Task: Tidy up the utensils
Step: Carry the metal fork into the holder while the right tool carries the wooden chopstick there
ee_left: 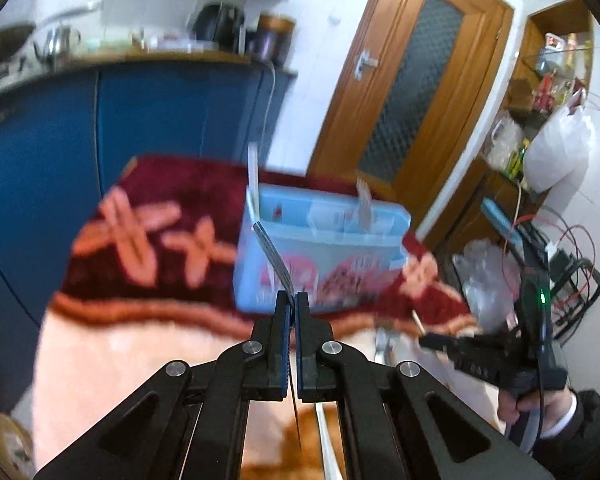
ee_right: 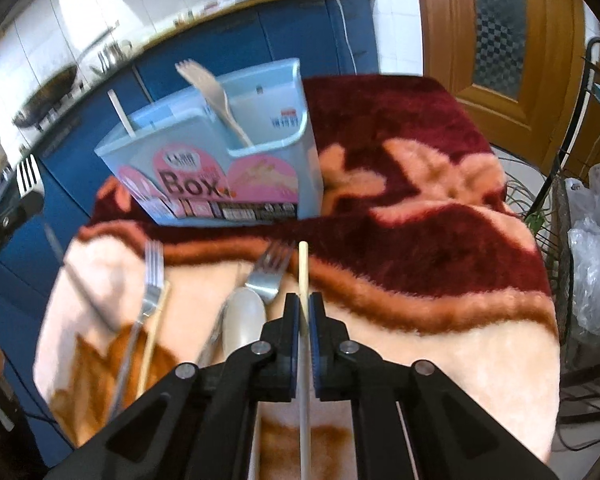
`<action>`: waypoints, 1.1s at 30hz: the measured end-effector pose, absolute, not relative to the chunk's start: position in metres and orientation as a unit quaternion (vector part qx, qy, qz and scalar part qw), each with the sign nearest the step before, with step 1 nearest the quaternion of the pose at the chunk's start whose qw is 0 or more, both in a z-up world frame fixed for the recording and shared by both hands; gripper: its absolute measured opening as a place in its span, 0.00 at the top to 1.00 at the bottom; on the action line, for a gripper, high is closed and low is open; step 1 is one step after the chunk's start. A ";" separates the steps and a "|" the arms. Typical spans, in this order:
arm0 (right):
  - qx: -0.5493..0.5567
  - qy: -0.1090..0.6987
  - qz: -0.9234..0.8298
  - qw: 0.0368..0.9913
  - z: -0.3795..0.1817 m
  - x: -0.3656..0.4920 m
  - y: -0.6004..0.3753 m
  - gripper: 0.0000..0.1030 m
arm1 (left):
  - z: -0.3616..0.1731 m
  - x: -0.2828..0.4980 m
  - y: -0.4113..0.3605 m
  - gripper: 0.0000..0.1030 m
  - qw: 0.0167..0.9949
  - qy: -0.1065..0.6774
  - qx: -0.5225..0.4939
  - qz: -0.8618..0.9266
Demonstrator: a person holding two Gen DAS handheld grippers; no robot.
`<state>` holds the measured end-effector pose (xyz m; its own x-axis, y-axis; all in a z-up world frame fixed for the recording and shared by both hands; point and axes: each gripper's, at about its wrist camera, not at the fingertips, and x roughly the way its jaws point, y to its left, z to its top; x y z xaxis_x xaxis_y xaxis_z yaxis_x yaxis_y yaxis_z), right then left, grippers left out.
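Observation:
A light blue plastic utensil box (ee_left: 324,256) (ee_right: 224,152) stands on the red and cream blanket (ee_right: 420,208). It holds a wooden fork (ee_right: 214,100) and a chopstick (ee_right: 121,114). My left gripper (ee_left: 293,296) is shut on a metal fork (ee_left: 274,256), held above the blanket in front of the box; it also shows in the right wrist view (ee_right: 28,176). My right gripper (ee_right: 305,300) is shut on a wooden chopstick (ee_right: 303,264), lifted above the blanket. Two metal forks (ee_right: 152,280) (ee_right: 270,272), a white spoon (ee_right: 244,316) and another chopstick (ee_right: 156,332) lie on the blanket.
Blue kitchen cabinets (ee_left: 140,120) with a counter, kettle (ee_left: 56,44) and wok (ee_right: 48,96) stand behind the table. A wooden door (ee_left: 412,80) is at the right. Plastic bags (ee_right: 596,260), a wire rack and cables (ee_left: 564,248) crowd the right side.

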<state>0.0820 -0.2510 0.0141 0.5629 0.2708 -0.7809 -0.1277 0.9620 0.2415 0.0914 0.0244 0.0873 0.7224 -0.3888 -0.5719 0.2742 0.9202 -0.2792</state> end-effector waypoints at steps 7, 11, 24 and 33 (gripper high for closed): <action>0.095 0.379 0.117 0.913 0.038 0.071 -0.256 0.93 | 0.127 0.102 0.022 0.98 0.949 0.259 -0.077 -0.161; 0.087 0.343 0.116 0.928 0.051 0.067 -0.256 0.93 | 0.148 0.108 0.023 0.98 0.953 0.244 -0.080 -0.158; 0.089 0.237 0.105 0.962 0.087 0.060 -0.266 0.93 | 0.184 0.149 0.014 0.98 0.970 0.203 -0.054 -0.121; 0.082 0.185 0.101 0.974 0.107 0.064 -0.257 0.93 | 0.151 0.178 0.001 0.98 0.962 0.247 -0.041 -0.112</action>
<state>0.0639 -0.2572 0.1067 0.9113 0.2272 -0.3434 -0.1663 0.9660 0.1979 0.1781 0.0011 0.1506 0.8531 -0.2352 -0.4657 0.1946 0.9716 -0.1343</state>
